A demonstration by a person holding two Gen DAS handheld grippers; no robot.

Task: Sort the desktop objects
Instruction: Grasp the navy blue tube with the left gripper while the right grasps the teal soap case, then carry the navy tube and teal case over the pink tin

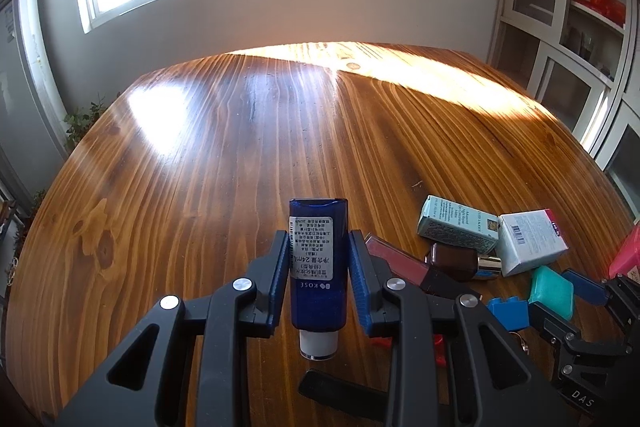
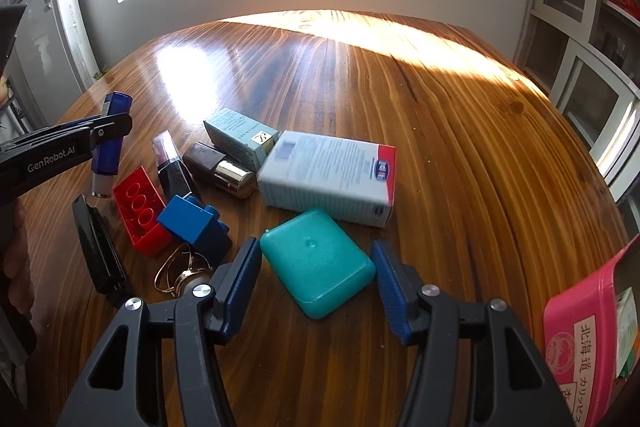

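Your left gripper point(image 1: 319, 269) clamps the blue bottle point(image 1: 319, 259) cap-down, while your right gripper point(image 2: 316, 267) straddles the teal case point(image 2: 318, 263), jaws apart, angled downward.

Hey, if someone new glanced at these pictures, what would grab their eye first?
Probably the dark blue bottle clamped in the left gripper, lifted above the wooden table. Next, the teal case lying between the right gripper's open fingers, in front of a clutter of boxes and toy bricks.
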